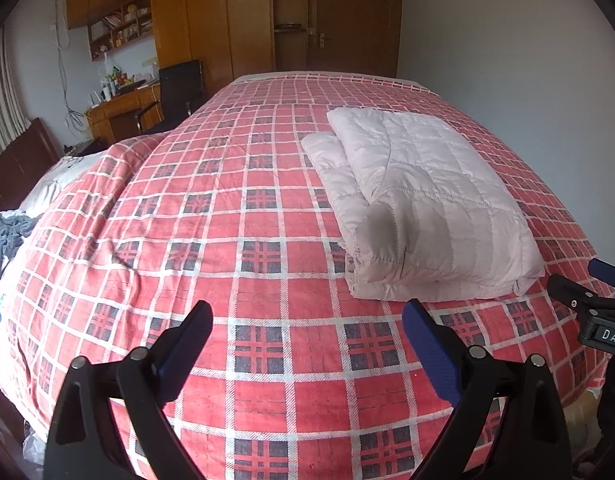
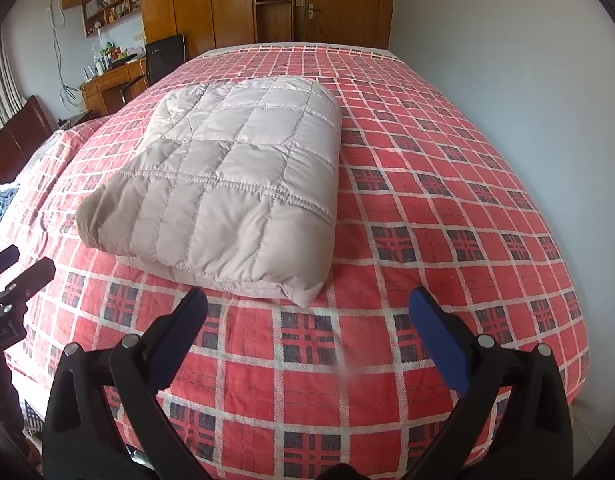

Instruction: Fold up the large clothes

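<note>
A pale pink quilted garment (image 1: 423,204) lies folded into a thick rectangle on the red plaid bed (image 1: 243,216), right of centre in the left wrist view. The right wrist view shows the same folded garment (image 2: 235,184) left of centre on the bed (image 2: 427,200). My left gripper (image 1: 307,320) hangs open above the near bed edge, just short of the bundle's near left corner, holding nothing. My right gripper (image 2: 309,304) is open too, its fingers either side of the bundle's near right corner without touching it. Each gripper shows at the other view's edge: right gripper (image 1: 587,292), left gripper (image 2: 19,268).
A white wall (image 1: 527,80) runs along the bed's right side. Wooden wardrobes and a door (image 1: 339,20) stand behind the bed, with a desk and black chair (image 1: 179,92) at back left. A dark headboard (image 1: 15,160), white pillow and grey cloth (image 1: 7,236) lie at the left.
</note>
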